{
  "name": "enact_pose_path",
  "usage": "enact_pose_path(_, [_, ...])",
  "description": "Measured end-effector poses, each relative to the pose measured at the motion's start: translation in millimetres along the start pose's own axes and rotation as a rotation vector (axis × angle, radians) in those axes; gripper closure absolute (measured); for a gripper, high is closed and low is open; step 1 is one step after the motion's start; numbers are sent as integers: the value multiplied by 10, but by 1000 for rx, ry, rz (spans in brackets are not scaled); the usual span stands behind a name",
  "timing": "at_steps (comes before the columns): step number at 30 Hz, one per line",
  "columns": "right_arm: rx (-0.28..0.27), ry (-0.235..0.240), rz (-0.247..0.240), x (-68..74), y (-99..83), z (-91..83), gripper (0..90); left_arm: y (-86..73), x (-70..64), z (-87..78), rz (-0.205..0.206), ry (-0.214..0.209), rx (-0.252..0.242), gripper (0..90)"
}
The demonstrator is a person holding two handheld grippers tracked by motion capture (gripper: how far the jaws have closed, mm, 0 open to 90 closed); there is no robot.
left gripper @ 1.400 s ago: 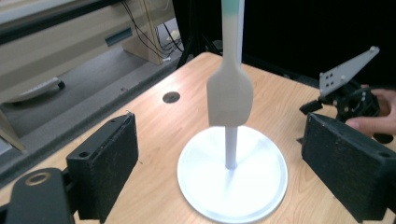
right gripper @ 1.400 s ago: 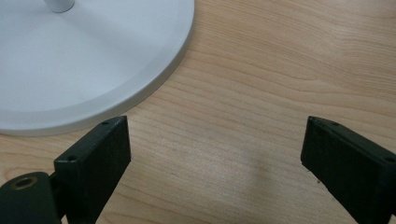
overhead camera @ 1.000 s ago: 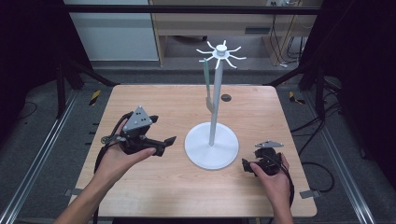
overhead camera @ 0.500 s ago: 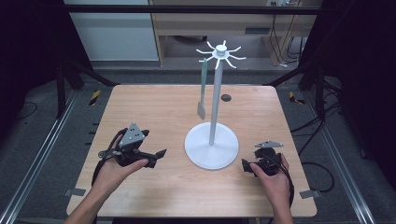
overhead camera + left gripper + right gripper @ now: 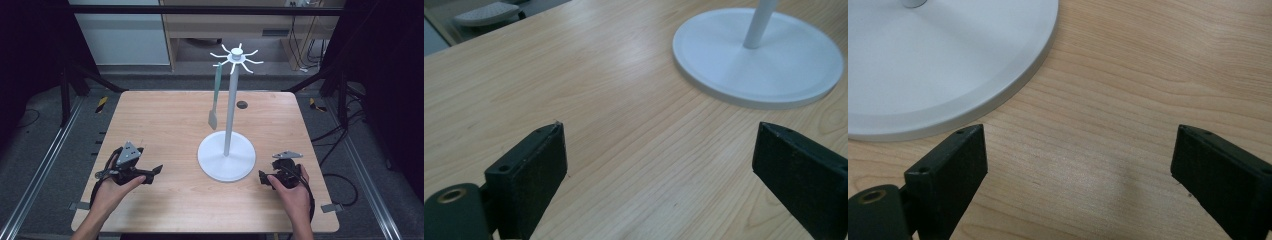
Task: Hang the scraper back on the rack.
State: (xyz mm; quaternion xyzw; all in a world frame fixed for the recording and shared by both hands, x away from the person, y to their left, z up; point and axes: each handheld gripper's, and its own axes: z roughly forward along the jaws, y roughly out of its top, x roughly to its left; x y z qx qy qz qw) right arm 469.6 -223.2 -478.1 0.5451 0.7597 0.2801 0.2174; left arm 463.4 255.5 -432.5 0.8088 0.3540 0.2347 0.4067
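Both hand-held grippers flanking white stand

Lab: framed test table, cables

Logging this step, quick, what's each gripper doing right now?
Left gripper: open, holding nothing, low over the table.
Right gripper: open, holding nothing.

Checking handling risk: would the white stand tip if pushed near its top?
Probably it resists somewhat: the white stand has a wide round base flat on the table. Still, the pole is tall and thin, so a high push might rock it.
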Motion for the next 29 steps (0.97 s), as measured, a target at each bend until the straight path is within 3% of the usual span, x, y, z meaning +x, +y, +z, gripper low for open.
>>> enact_pose_path(3, [3, 0, 2, 6, 0, -3, 84, -98, 69, 6, -18, 16, 10, 72])
enact_pose_path(7, [2, 0, 2, 9, -2, -3, 84, -221, 163, 25, -2, 76, 39, 69])
enact_pose_path(18, [2, 3, -1, 17, -3, 0, 84, -525, 292, 61, -45, 117, 75, 69])
enact_pose_path(20, [3, 3, -1, 17, -4, 0, 84, -563, 316, 66, -33, 133, 122, 63])
enact_pose_path(22, [2, 4, -2, 14, -1, 3, 84, -580, 337, 48, -17, 167, 131, 65])
enact_pose_path(25, [4, 8, 2, 23, -1, 2, 84, -595, 364, 25, -31, 179, 143, 63])
enact_pose_path(29, [3, 4, -1, 21, -3, -1, 84, -606, 315, 44, -1, 183, 175, 63])
